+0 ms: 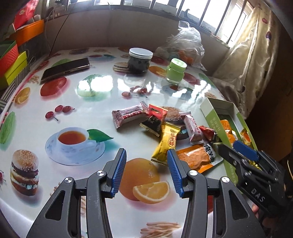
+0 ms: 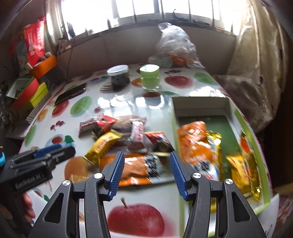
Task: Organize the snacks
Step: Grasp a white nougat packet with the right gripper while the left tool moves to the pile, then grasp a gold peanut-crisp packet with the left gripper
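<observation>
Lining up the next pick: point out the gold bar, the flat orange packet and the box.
gold bar (image 1: 167, 141), left wrist view, middle of wrapper
orange packet (image 2: 133, 167), right wrist view, orange face
box (image 2: 199, 104), right wrist view, far inner wall

Bright barred windows (image 1: 210, 16) behind, curtain (image 1: 252, 55) at rt.

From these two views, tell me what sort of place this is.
Most likely a lived-in room at home: a table with a fruit-print cover beside curtained windows, a phone, jars and loose snacks on it.
</observation>
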{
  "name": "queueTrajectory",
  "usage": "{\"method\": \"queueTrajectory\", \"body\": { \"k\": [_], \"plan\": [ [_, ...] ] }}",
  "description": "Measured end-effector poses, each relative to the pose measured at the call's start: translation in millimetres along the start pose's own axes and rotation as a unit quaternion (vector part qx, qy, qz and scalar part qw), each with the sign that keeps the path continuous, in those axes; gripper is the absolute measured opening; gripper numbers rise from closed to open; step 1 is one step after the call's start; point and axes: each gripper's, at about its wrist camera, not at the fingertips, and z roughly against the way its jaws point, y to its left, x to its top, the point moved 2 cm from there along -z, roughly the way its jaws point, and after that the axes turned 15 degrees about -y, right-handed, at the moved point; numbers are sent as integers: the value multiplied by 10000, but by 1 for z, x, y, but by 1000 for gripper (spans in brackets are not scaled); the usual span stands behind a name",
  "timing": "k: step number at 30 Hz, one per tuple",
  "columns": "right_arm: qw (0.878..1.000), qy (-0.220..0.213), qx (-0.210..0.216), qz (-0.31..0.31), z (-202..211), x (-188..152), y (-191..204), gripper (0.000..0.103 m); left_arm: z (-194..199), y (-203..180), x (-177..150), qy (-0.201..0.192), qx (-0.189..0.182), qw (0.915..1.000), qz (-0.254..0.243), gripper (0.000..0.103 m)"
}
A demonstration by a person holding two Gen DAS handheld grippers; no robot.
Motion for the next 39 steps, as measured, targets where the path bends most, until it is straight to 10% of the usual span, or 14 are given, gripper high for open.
{"method": "queueTrajectory", "body": {
  "k": [39],
  "plan": [
    [9989, 256, 244, 298, -67, 8, 17, 17, -28, -5, 5, 231, -441, 9986, -149, 48]
  ]
}}
